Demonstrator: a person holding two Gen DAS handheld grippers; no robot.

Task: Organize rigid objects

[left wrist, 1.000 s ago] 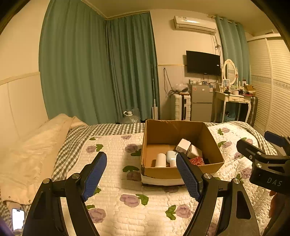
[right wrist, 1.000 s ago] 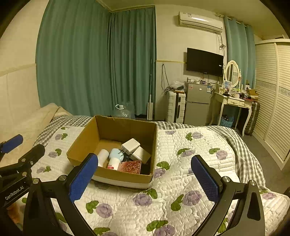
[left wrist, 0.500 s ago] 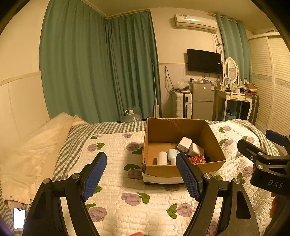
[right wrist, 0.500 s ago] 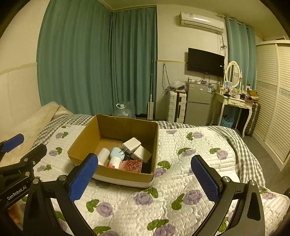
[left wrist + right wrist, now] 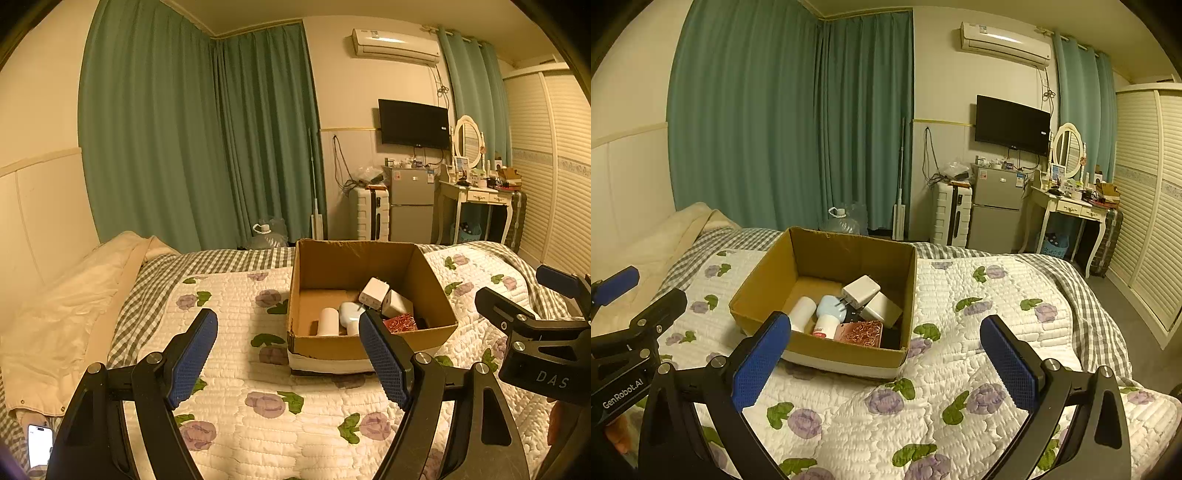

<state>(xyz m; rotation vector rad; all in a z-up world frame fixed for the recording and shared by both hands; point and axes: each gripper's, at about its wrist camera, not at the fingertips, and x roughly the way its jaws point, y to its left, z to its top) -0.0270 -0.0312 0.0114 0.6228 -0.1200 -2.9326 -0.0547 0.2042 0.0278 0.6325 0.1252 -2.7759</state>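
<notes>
An open cardboard box (image 5: pixel 436 280) (image 5: pixel 764 284) sits on the floral quilt. Inside lie a white cylinder (image 5: pixel 328 320) (image 5: pixel 802 309), a light blue and white bottle (image 5: pixel 830 308), two white chargers (image 5: pixel 373 291) (image 5: pixel 860 290), and a pink patterned case (image 5: pixel 864 333). My left gripper (image 5: pixel 288 354) is open and empty, held above the quilt short of the box. My right gripper (image 5: pixel 886 363) is open and empty, also short of the box; it shows at the right edge of the left wrist view (image 5: pixel 532 317).
A phone (image 5: pixel 40 448) lies at the bed's left edge by a cream blanket (image 5: pixel 62 306). Beyond the bed stand a suitcase (image 5: pixel 951 214), a small fridge (image 5: pixel 995 206) and a dressing table (image 5: pixel 1067 206). A wardrobe (image 5: pixel 1148 206) lines the right wall.
Both grippers have drawn back and risen slightly; the box looks a little smaller and lower in both views. Both stay open and empty.
</notes>
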